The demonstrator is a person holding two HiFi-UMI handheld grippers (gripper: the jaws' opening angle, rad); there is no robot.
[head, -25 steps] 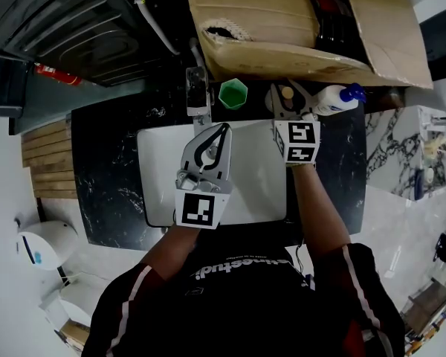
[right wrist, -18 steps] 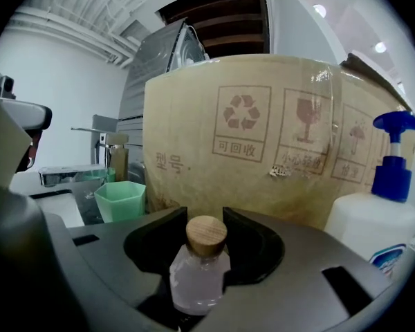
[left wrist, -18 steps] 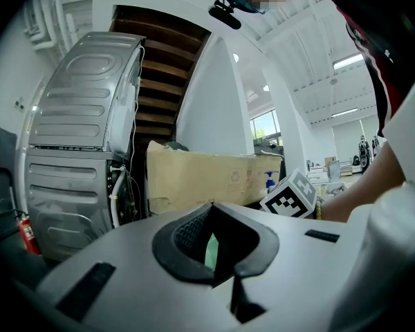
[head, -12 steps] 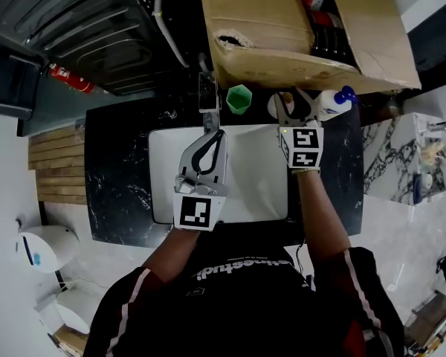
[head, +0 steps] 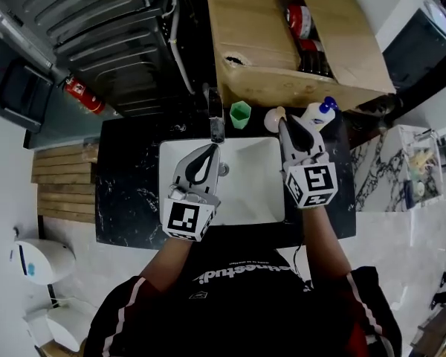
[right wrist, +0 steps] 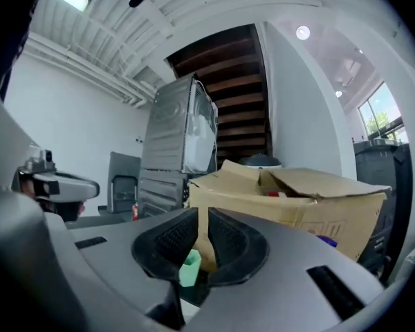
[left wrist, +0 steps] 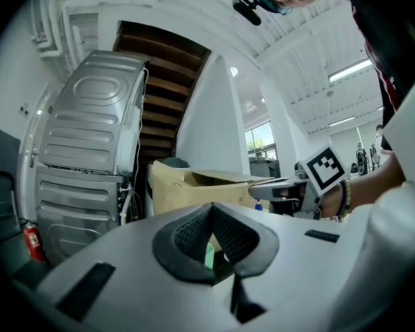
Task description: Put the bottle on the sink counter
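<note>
The bottle (head: 317, 113) rests on the black sink counter (head: 132, 193), below the cardboard box (head: 282, 43). Just beside it, the right gripper (head: 285, 123) has its 2 jaws closing on nothing. The left gripper (head: 212, 148) hangs over the sink (head: 251, 193), jaws together, empty.

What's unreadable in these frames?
- Bottle, lower part: head view, behind right tongs, which are closing on nothing.
- Its label: head view, too small.
- Box contents: head view, flaps cover most.
- Cup: right gripper view, mostly behind the pads.
</note>
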